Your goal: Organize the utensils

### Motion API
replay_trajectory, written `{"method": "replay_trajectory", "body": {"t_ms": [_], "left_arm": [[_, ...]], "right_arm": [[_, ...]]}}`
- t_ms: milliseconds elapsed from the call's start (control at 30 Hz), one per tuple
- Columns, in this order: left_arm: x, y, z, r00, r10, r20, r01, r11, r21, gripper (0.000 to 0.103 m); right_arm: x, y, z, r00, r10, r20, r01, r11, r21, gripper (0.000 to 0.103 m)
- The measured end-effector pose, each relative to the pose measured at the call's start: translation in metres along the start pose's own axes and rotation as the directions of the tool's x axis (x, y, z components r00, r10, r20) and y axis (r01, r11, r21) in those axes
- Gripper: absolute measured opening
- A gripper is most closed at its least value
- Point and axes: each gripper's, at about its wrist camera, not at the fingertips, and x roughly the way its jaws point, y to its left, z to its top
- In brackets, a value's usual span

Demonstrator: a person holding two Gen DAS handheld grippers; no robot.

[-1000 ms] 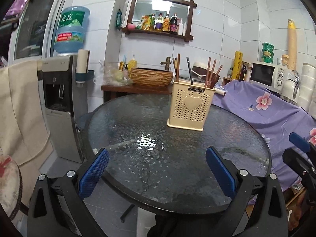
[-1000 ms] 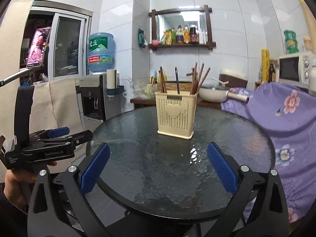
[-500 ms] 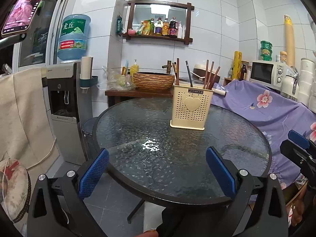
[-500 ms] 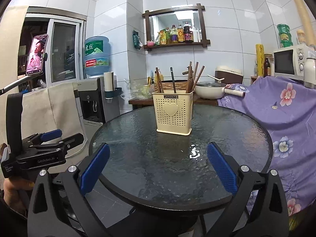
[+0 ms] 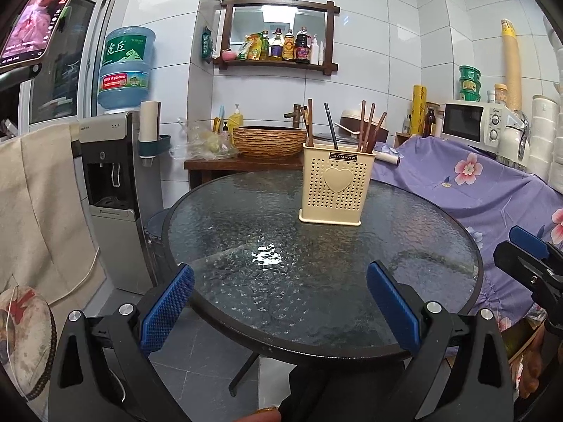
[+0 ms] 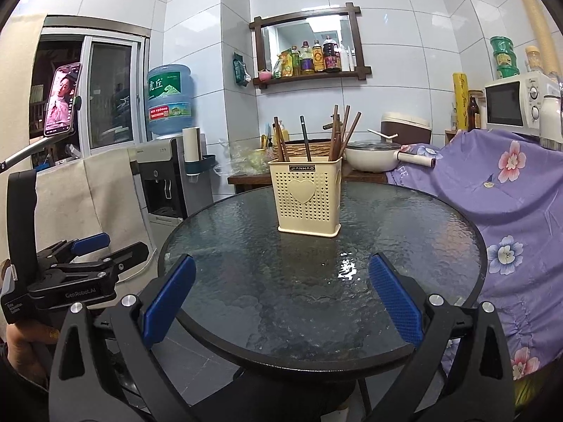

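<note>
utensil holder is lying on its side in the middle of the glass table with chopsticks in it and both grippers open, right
Not quite: the utensil holder stands upright on the glass table, as the left wrist view shows. The chopsticks do stick out of its top, and the left gripper and right gripper are both open.

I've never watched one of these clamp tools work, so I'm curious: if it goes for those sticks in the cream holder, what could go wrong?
The chopsticks lean at mixed angles, so pulling one may drag its neighbours out. The utensil holder looks light and stands free on the glass table; a sideways tug could tip or slide it. Both the left gripper and right gripper, jaws open and empty, hover at the near rim and could knock it.
</note>
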Motion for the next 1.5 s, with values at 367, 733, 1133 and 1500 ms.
{"method": "replay_trajectory", "body": {"t_ms": [367,733,1133,1500], "left_arm": [[0.0006,-0.0007,-0.0011,1.0,-0.017,-0.012,0.017,1.0,0.008,0.097],[0.0031,-0.0007,-0.0016,0.999,-0.016,-0.033,0.016,1.0,0.007,0.097],[0.0055,-0.0004,-0.0037,0.999,-0.014,-0.051,0.014,1.0,0.007,0.097],[0.0074,-0.0022,-0.0048,0.998,0.004,-0.061,-0.003,1.0,0.014,0.097]], "right_arm": [[0.0022,-0.0009,0.0004,1.0,0.002,-0.006,-0.002,1.0,0.009,0.097],[0.004,0.0019,-0.001,1.0,0.003,-0.008,-0.003,1.0,0.007,0.097],[0.0051,0.0034,-0.0045,1.0,0.005,-0.015,-0.005,1.0,0.01,0.097],[0.0074,0.005,-0.0064,1.0,0.002,-0.02,-0.002,1.0,0.008,0.097]]}}
